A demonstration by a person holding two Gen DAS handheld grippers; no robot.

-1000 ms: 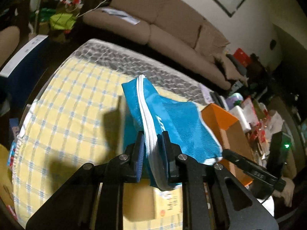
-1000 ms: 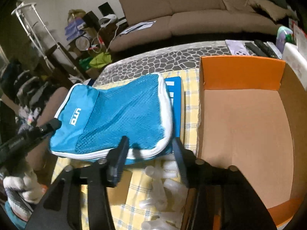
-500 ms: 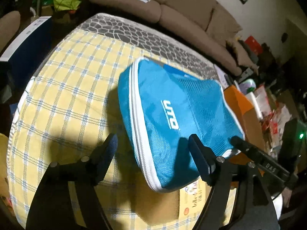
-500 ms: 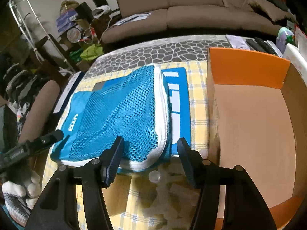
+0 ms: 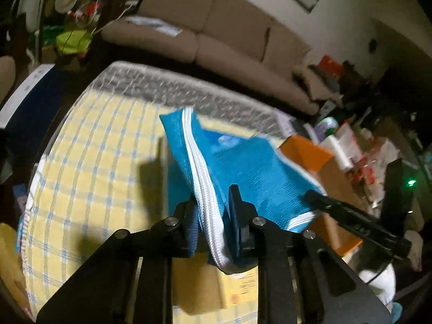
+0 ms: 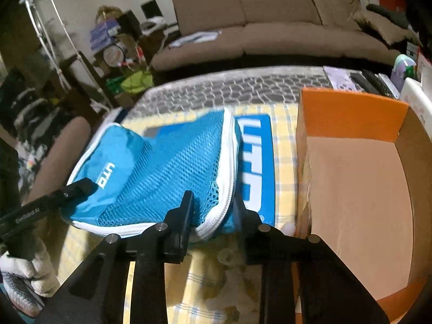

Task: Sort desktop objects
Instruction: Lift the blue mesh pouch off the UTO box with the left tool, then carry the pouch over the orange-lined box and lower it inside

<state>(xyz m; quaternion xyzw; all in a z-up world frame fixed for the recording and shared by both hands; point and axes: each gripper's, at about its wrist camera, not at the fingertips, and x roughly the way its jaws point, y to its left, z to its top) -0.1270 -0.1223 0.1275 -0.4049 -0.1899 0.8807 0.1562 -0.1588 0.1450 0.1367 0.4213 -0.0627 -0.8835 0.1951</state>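
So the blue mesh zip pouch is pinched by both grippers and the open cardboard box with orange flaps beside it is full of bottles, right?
Not quite: the cardboard box is empty, as the right wrist view shows. The blue mesh pouch is pinched by both the left gripper and the right gripper, whose jaws are closing.

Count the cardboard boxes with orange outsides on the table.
1. The orange cardboard box stands open at the right side of the yellow checked tablecloth, beside the blue mesh pouch. Others may be hidden outside both views.
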